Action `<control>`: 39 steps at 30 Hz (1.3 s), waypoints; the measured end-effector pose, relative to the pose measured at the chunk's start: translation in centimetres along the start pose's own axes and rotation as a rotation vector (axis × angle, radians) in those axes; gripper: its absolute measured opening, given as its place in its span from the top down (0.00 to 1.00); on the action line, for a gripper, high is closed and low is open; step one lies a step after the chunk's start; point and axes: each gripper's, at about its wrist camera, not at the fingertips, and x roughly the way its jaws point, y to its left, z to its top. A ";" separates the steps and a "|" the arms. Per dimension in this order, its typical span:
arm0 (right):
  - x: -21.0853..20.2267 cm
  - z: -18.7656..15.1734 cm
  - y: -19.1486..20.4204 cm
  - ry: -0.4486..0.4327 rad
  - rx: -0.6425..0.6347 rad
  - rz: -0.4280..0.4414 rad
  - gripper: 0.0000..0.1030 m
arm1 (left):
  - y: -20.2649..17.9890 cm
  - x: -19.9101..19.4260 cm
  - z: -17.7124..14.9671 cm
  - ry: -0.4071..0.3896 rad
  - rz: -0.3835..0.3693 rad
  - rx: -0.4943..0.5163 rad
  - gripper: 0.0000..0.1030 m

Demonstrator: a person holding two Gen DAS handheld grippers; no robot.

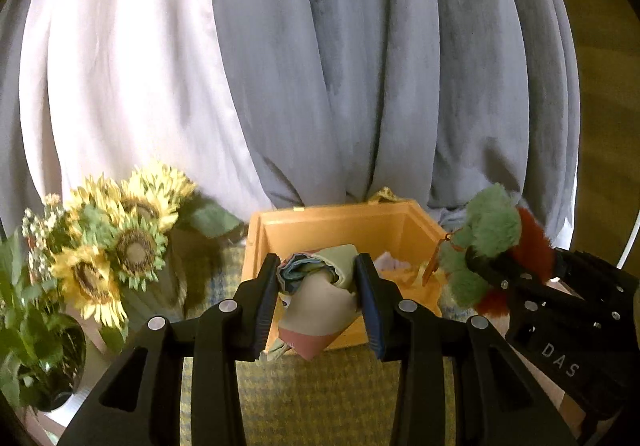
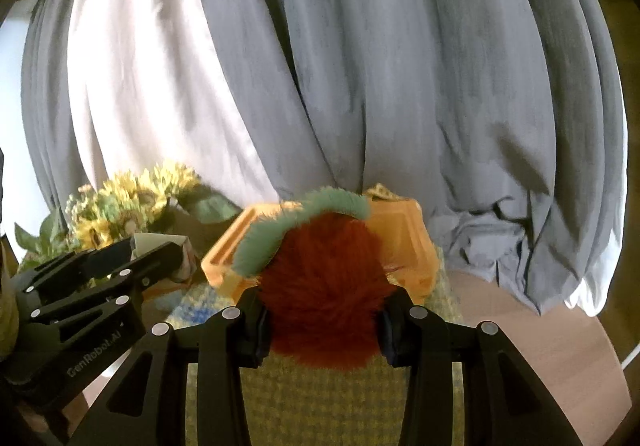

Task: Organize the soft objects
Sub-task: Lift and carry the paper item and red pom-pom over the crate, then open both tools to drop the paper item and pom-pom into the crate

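Where the checked cloth (image 1: 320,386) covers the table, an orange box (image 1: 340,222) stands open at the middle, with pale and yellow fabric scraps (image 1: 400,270) lying in its right half. The left gripper (image 1: 318,298) pinches a folded cloth bundle (image 1: 316,310), sage and beige with a rust tip, over the near edge of the box, its fingers pressed against both sides. The right gripper (image 2: 324,320) clamps a furry plush (image 2: 324,286), rust-red with a green fringe, held just right of the box and above its rim in the left view; an orange tag (image 1: 434,262) hangs from the plush toward the box. Sunflowers (image 1: 120,242) in a glass vase (image 1: 52,366) stand at the left. Bare wood (image 2: 540,334) shows at the right beyond the cloth. Grey and white curtains (image 1: 320,66) hang at the far side, behind the box
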 end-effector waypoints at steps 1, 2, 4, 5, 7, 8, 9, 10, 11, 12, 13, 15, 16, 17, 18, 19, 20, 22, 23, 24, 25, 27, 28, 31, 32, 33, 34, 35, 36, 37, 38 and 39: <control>0.0 0.2 0.0 -0.005 0.001 0.000 0.59 | 0.0 0.1 0.3 -0.006 0.001 0.000 0.63; 0.1 0.6 0.0 -0.014 0.001 0.000 0.59 | 0.0 0.2 0.6 -0.011 0.004 0.003 0.63; 0.2 1.2 -0.1 -0.022 0.002 -0.002 0.59 | 0.1 0.3 1.2 -0.017 0.005 0.004 0.63; 0.4 1.5 -0.1 -0.028 0.003 -0.003 0.59 | 0.1 0.5 1.5 -0.019 0.004 0.005 0.63; 0.8 2.1 -0.2 -0.029 0.001 -0.008 0.59 | 0.2 0.9 2.0 -0.025 0.008 0.005 0.63; 1.0 2.4 -0.3 -0.028 0.002 -0.007 0.59 | 0.3 1.2 2.3 -0.029 0.011 0.005 0.63; 1.3 2.7 -0.4 -0.028 0.003 -0.008 0.59 | 0.3 1.4 2.5 -0.031 0.014 0.006 0.63; 1.6 2.9 -0.4 -0.025 0.001 -0.010 0.59 | 0.3 1.7 2.7 -0.033 0.018 0.008 0.63; 1.9 3.2 -0.4 -0.027 -0.002 -0.014 0.59 | 0.4 2.0 2.9 -0.035 0.022 0.009 0.63; 2.1 3.4 -0.5 -0.028 -0.005 -0.019 0.59 | 0.5 2.3 3.2 -0.037 0.026 0.011 0.63; 2.4 3.7 -0.5 -0.027 -0.009 -0.023 0.59 | 0.5 2.6 3.4 -0.039 0.030 0.013 0.63; 3.1 4.2 -0.5 -0.026 -0.012 -0.022 0.59 | 0.6 3.1 3.9 -0.043 0.038 0.015 0.63; 3.4 4.4 -0.6 -0.025 -0.012 -0.023 0.59 | 0.7 3.4 4.2 -0.045 0.041 0.016 0.63; 3.7 4.6 -0.6 -0.024 -0.013 -0.023 0.59 | 0.7 3.8 4.5 -0.045 0.044 0.017 0.63; 4.0 4.8 -0.7 -0.024 -0.014 -0.023 0.59 | 0.7 4.0 4.7 -0.045 0.046 0.018 0.63; 4.4 5.0 -0.7 -0.021 -0.014 -0.025 0.59 | 0.7 4.4 4.9 -0.044 0.047 0.018 0.63; 4.8 5.2 -0.8 -0.019 -0.013 -0.025 0.59 | 0.7 4.8 5.1 -0.042 0.047 0.018 0.63; 5.6 5.6 -0.9 -0.010 -0.013 -0.025 0.59 | 0.9 5.5 5.4 -0.035 0.049 0.015 0.63; 6.0 5.8 -1.0 -0.007 -0.012 -0.025 0.59 | 0.9 5.9 5.6 -0.032 0.048 0.014 0.63; 6.4 5.9 -1.0 -0.001 -0.012 -0.025 0.59 | 1.0 6.3 5.7 -0.027 0.049 0.012 0.63; 6.9 6.1 -1.1 0.008 -0.011 -0.026 0.59 | 1.1 6.9 5.9 -0.019 0.049 0.010 0.63; 7.9 6.3 -1.4 0.026 -0.007 -0.023 0.59 | 1.3 8.0 6.0 -0.004 0.050 0.003 0.63; 8.5 6.4 -1.5 0.036 -0.005 -0.024 0.59 | 1.3 8.6 6.1 0.005 0.051 0.000 0.63; 10.1 6.6 -1.9 0.065 -0.002 -0.028 0.59 | 1.4 10.5 6.3 0.044 0.039 -0.014 0.63; 10.8 6.7 -2.1 0.076 -0.001 -0.029 0.59 | 1.4 11.3 6.3 0.059 0.034 -0.017 0.63; 11.2 6.7 -2.1 0.084 0.000 -0.028 0.59 | 1.5 11.9 6.3 0.071 0.032 -0.019 0.63; 11.7 6.8 -2.3 0.094 0.004 -0.023 0.59 | 1.4 12.6 6.4 0.084 0.028 -0.018 0.63; 12.5 6.9 -2.4 0.110 0.005 -0.016 0.59 | 1.4 13.2 6.3 0.095 0.023 -0.018 0.63; 13.2 6.9 -2.6 0.130 0.006 -0.013 0.59 | 1.5 13.9 6.2 0.104 0.022 -0.019 0.63; 13.9 6.8 -2.7 0.145 0.010 -0.010 0.59 | 1.5 14.5 6.2 0.118 0.019 -0.019 0.63; 14.7 6.7 -2.9 0.166 0.012 -0.006 0.59 | 1.6 15.2 6.1 0.130 0.016 -0.022 0.63; 15.2 6.6 -3.0 0.181 0.015 -0.006 0.59 | 1.6 15.8 6.0 0.142 0.014 -0.021 0.63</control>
